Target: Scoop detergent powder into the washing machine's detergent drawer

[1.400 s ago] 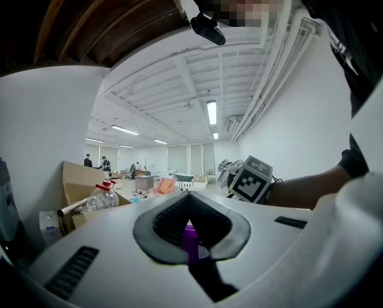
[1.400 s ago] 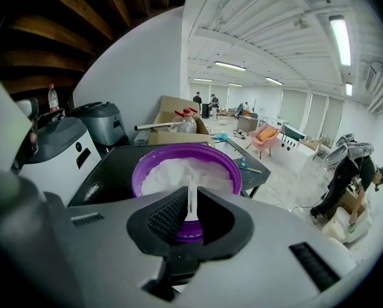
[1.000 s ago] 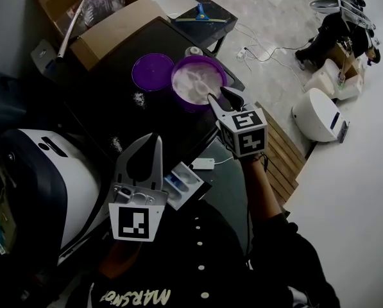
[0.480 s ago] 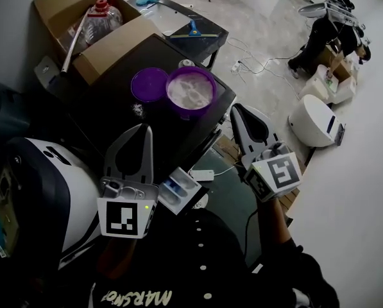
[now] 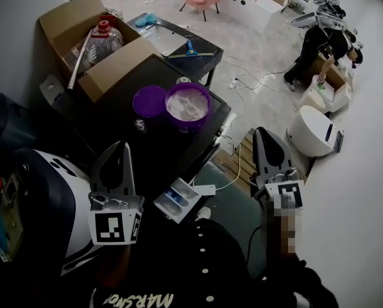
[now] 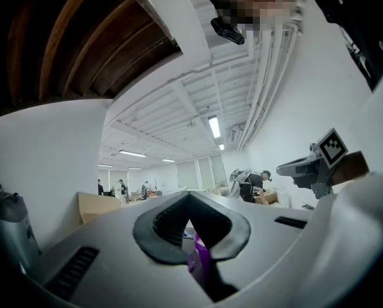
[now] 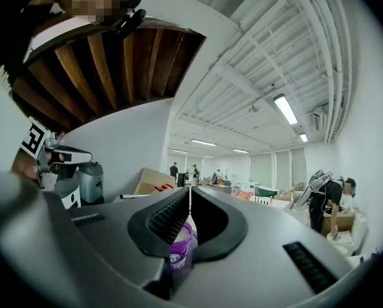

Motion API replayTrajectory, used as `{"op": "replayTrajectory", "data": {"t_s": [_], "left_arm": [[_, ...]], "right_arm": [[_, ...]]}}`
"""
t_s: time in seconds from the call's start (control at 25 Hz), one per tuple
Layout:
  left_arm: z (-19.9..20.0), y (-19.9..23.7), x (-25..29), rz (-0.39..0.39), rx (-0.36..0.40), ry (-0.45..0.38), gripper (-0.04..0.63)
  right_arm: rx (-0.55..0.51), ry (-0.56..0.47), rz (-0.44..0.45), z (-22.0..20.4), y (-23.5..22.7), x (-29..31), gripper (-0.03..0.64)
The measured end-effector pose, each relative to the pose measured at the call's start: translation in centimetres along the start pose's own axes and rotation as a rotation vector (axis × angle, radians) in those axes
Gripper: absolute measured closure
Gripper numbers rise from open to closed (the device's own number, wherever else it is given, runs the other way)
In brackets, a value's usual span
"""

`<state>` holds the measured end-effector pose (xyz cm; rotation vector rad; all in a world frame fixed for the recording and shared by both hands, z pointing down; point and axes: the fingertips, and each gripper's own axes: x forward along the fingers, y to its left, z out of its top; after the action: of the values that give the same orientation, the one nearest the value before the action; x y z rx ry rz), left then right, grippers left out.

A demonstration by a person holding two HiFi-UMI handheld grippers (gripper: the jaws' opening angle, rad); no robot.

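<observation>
The right hand-held gripper (image 5: pixel 263 133) has pulled back from the purple powder tub (image 5: pixel 188 105) to the near right, its jaws closed on nothing. The left hand-held gripper (image 5: pixel 124 146) is likewise closed and empty. The tub stands open on the dark surface (image 5: pixel 159 147), beyond the detergent drawer (image 5: pixel 177 199).

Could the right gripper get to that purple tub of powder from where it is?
Probably yes: the right gripper, fingers shut and empty, hangs off the table's side, and nothing stands between it and the open purple tub.
</observation>
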<state>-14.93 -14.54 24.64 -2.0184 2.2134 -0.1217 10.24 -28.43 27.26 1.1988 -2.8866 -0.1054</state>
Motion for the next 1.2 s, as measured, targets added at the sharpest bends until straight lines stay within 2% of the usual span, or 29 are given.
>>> {"op": "replayTrajectory", "data": {"t_s": [0.12, 0.32, 0.84, 1.2], "left_arm": [[-0.2, 0.6, -0.8, 0.024, 0.001, 0.002, 0.591], [-0.5, 0.6, -1.6, 0.045, -0.004, 0.010, 0.591], [-0.8, 0.1, -1.1, 0.039, -0.009, 0.013, 0.591], [-0.8, 0.1, -1.2, 0.036, -0.010, 0.017, 0.591]], "right_arm": [[-0.014, 0.015, -0.034, -0.7, -0.6, -1.3, 0.583], [-0.006, 0.005, -0.035, -1.0, -0.5, -1.9, 0.583], [0.004, 0.003, -0.035, -1.4, 0.1, -1.8, 0.589], [-0.010, 0.012, 0.001, -1.3, 1.2, -1.5, 0.589]]}}
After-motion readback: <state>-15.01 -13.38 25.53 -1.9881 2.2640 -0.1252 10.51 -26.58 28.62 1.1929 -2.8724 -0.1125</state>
